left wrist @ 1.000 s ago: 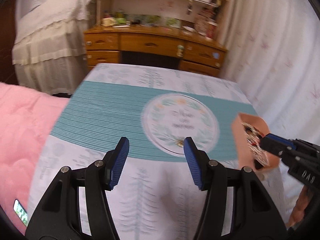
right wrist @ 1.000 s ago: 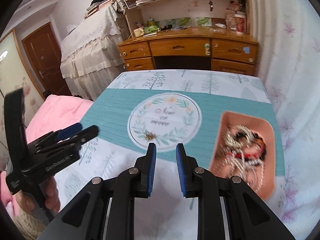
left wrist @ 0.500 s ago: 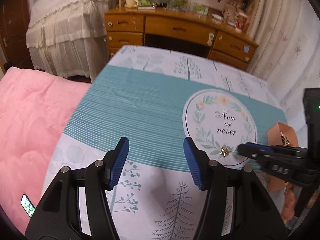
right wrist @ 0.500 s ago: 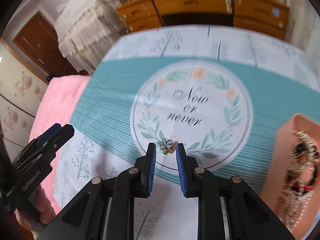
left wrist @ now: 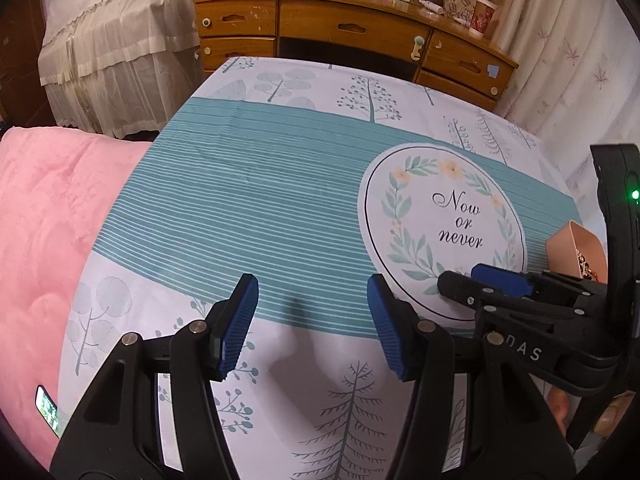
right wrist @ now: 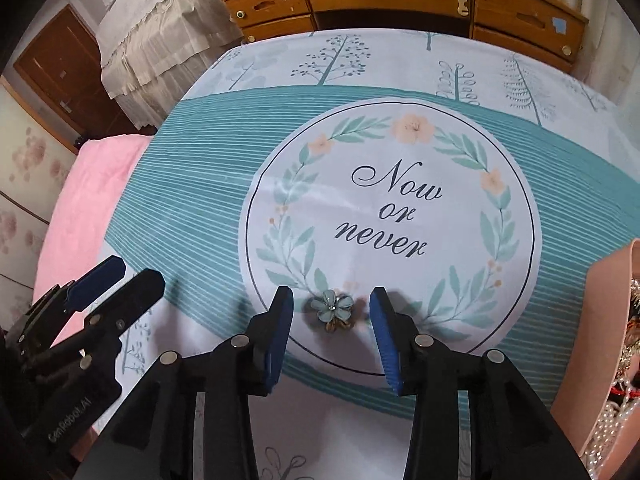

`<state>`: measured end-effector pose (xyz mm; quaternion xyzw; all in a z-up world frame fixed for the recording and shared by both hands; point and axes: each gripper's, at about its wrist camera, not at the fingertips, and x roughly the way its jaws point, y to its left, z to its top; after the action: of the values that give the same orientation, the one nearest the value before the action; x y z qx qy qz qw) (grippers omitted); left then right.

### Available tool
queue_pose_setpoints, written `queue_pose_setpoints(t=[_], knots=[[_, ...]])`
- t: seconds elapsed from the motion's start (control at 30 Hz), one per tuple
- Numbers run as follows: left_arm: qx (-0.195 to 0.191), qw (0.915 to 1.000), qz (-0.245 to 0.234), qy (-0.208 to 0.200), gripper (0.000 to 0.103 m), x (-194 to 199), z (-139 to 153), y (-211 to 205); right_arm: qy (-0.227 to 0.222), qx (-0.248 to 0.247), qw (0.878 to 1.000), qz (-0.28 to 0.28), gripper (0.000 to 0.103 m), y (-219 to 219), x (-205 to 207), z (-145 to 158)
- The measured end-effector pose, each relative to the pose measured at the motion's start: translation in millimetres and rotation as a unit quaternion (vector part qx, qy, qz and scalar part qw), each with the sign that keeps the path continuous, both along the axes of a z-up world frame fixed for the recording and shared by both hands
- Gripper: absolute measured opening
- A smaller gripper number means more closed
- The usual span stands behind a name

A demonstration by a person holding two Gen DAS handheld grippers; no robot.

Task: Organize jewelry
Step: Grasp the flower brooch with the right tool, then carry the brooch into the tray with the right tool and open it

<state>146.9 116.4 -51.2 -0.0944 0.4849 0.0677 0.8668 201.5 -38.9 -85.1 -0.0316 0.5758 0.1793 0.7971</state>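
A small pale-blue flower brooch (right wrist: pixel 333 307) lies on the tablecloth at the lower rim of the printed "Now or never" circle. My right gripper (right wrist: pixel 331 298) points down over it. Its jaws are opening, and the brooch sits between the blue pads (right wrist: pixel 280 324) without touching either. In the left wrist view the right gripper (left wrist: pixel 460 278) hides the brooch. My left gripper (left wrist: pixel 312 292) hangs open over bare cloth to the left, with nothing between its fingers; the right wrist view shows the left gripper (right wrist: pixel 136 274) at lower left. A pink tray (right wrist: pixel 600 320) holding tangled chains and beads (right wrist: pixel 632 360) stands at the right.
The table wears a teal-striped cloth (left wrist: pixel 260 200) with tree prints. A pink blanket (left wrist: pixel 44 240) lies beside its left edge, with a phone (left wrist: pixel 46 408) on it. A wooden desk (left wrist: pixel 340 32) stands behind the table, and curtains (left wrist: pixel 580 60) hang at the right.
Both grippers have come down closer to the table. The right gripper has settled over the brooch and its jaws have widened around it. The left gripper's opening is unchanged.
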Motion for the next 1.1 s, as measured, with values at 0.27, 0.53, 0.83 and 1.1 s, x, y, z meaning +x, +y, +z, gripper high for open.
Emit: queue_pose_setpoints(t=[0.27,0.53,0.83,1.1], knots=[[-0.003,1.0,-0.004,0.003,0.054,-5.2,0.8,-5.2,-0.018,-0.015,1.0,0.0,0.02,0.1,-5.4,1.6],[0.003,0.9995,-0.03,-0.009,0.054,-17.9,16.5,-28.0,-0.045,0.032,0.998,-0.008,0.02,-27.6,-32.2,34.1],[0.002,0.9942,-0.103,-0.031,0.054,-35.6,40.4,-93.0,-0.105,0.06,0.992,-0.023,0.02,-92.8,-96.0,97.7],[-0.006,0.9854,-0.165,-0.041,0.055,-47.1,56.7,-160.4,-0.151,0.07,0.984,-0.063,0.02,-169.6,-142.2,143.3]])
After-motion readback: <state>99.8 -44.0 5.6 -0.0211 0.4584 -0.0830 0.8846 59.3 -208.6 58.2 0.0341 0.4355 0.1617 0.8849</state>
